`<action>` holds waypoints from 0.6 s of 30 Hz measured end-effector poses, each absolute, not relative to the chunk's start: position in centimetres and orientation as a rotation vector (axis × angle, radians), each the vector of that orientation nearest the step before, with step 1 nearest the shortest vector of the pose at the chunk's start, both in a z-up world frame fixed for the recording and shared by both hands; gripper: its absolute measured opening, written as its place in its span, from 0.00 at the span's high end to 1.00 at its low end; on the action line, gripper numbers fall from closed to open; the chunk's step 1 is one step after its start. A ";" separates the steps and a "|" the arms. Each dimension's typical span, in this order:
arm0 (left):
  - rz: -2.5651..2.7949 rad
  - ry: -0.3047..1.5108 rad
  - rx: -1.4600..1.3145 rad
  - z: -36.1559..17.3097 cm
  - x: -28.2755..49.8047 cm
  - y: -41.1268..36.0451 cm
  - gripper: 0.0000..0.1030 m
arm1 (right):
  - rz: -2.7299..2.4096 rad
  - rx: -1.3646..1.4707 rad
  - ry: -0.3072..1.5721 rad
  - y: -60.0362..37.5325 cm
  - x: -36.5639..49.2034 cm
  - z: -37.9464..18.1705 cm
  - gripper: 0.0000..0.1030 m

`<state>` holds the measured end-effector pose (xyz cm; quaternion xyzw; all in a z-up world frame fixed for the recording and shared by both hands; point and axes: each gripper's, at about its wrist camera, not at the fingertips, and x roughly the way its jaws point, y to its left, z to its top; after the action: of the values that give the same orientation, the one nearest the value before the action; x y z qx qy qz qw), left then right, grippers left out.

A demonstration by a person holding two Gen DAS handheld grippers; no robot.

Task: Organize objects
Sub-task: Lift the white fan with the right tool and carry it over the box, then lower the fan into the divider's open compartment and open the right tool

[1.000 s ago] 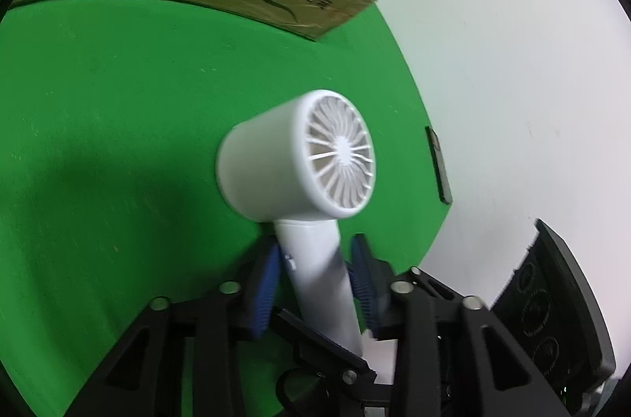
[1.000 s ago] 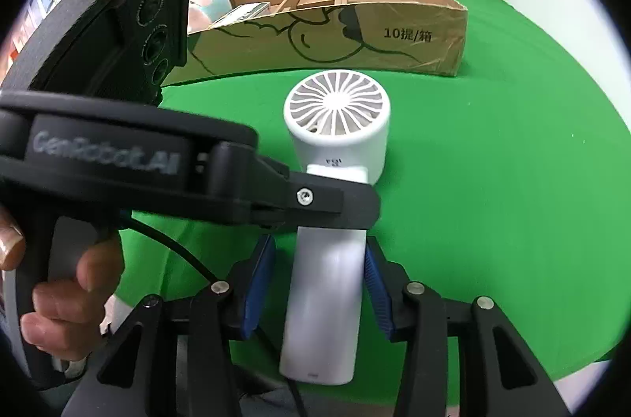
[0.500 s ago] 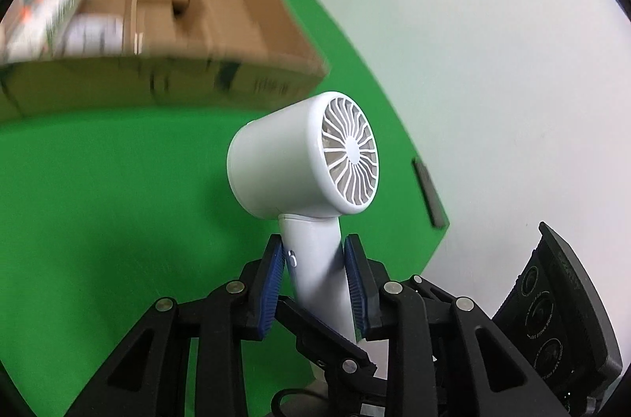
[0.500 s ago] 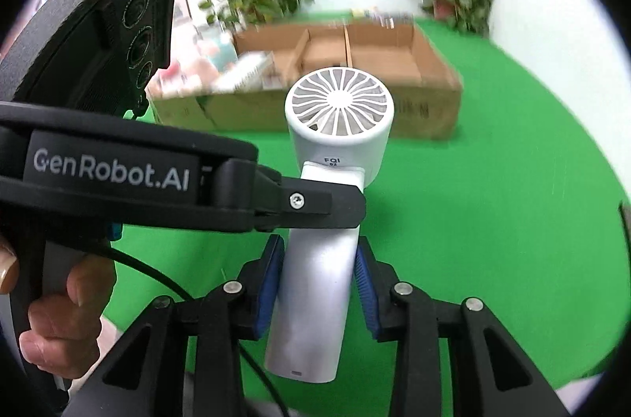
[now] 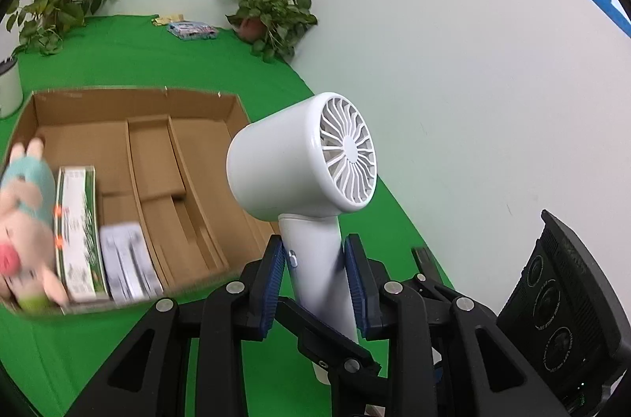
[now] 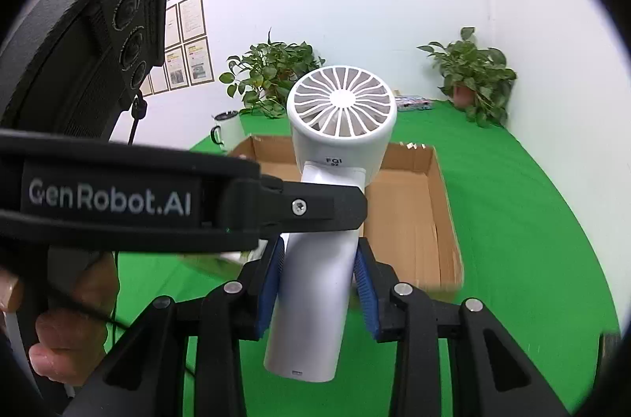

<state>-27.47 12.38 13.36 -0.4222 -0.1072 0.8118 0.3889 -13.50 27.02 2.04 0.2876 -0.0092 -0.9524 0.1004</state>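
A white hair dryer (image 5: 303,161) is held in the air by its handle, above the green table and near a brown cardboard box (image 5: 189,157). My left gripper (image 5: 315,275) is shut on the handle, blue pads on both sides. My right gripper (image 6: 319,283) is shut on the same handle, lower down; the dryer (image 6: 339,117) shows there with its grille facing the camera. The left gripper body (image 6: 106,196) crosses the right wrist view in front of the handle. The box (image 6: 410,216) has divided compartments.
In the box's left part lie a plush pig toy (image 5: 23,220), a green-white carton (image 5: 77,231) and a white pack (image 5: 128,267). Potted plants (image 5: 272,11) stand at the back of the green table (image 5: 118,58). A white mug (image 6: 226,131) stands left of the box.
Both grippers have lifted the hair dryer off the table and raised it. The box interior has come into view below and beyond it.
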 end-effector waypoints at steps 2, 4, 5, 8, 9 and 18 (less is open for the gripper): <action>2.060 -0.297 -1.104 14.9 -29.4 12.0 0.73 | -2.789 0.876 -0.021 27.3 -16.5 3.5 0.67; 2.065 -0.323 -1.140 15.2 -32.0 12.2 0.73 | -2.764 0.911 -0.028 27.8 -19.2 4.4 0.67; 2.069 -0.326 -1.156 14.6 -33.7 12.6 0.73 | -2.747 0.931 -0.040 27.9 -20.1 4.6 0.67; 2.077 -0.321 -1.229 13.4 -36.1 13.3 0.73 | -2.701 0.991 -0.093 28.5 -22.7 3.9 0.67; 2.079 -0.316 -1.251 12.4 -36.4 13.4 0.73 | -2.684 1.010 -0.113 28.8 -23.2 3.3 0.67; 2.092 -0.259 -1.492 2.9 -40.3 16.2 0.75 | -2.515 1.167 -0.329 31.8 -26.9 -4.2 0.66</action>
<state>-40.26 16.21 2.95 -0.5553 -0.0966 0.7786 0.2758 -26.89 31.75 -4.23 0.4116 -0.1161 -0.8871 0.1738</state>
